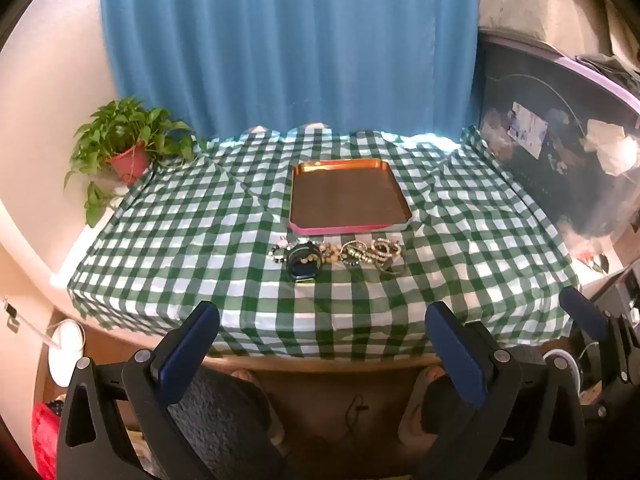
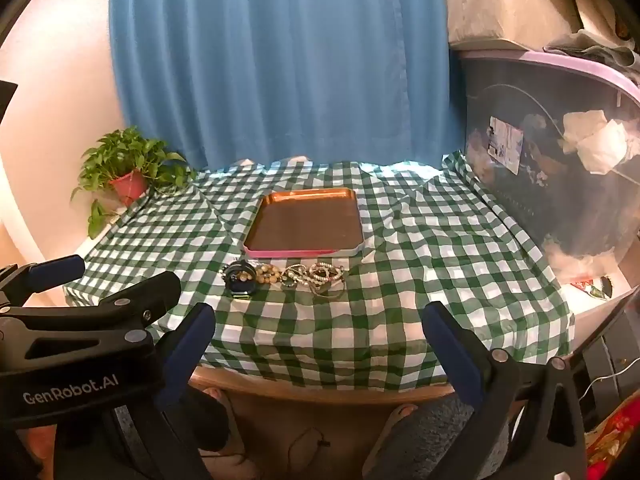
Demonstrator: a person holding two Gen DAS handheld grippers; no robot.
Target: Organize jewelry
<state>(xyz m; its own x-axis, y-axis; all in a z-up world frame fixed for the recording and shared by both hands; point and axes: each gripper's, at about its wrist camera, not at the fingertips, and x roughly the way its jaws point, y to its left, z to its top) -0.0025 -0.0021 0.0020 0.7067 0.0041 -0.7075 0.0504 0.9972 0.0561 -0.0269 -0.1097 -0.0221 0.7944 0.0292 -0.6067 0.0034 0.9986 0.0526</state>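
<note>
A row of jewelry (image 1: pixel 340 255) lies on the green checked tablecloth (image 1: pixel 200 240), just in front of a copper tray (image 1: pixel 348 196) with a pink rim. The row holds a dark watch (image 1: pixel 304 262), beaded bracelets and several bangles (image 1: pixel 386 252). In the right wrist view the same jewelry (image 2: pixel 288 274) and tray (image 2: pixel 308 222) sit mid-table. My left gripper (image 1: pixel 322 320) hangs open over the table's near edge, well short of the jewelry, nothing between its blue pads. My right gripper (image 2: pixel 320 322) is open likewise, beside the left gripper's body (image 2: pixel 80 320).
A potted plant (image 1: pixel 124 144) stands at the table's back left corner. A blue curtain (image 1: pixel 288 40) hangs behind. A large clear storage bin (image 1: pixel 560 152) with a purple lid crowds the right side. Below the table edge a person's feet in sandals (image 1: pixel 248 392) show.
</note>
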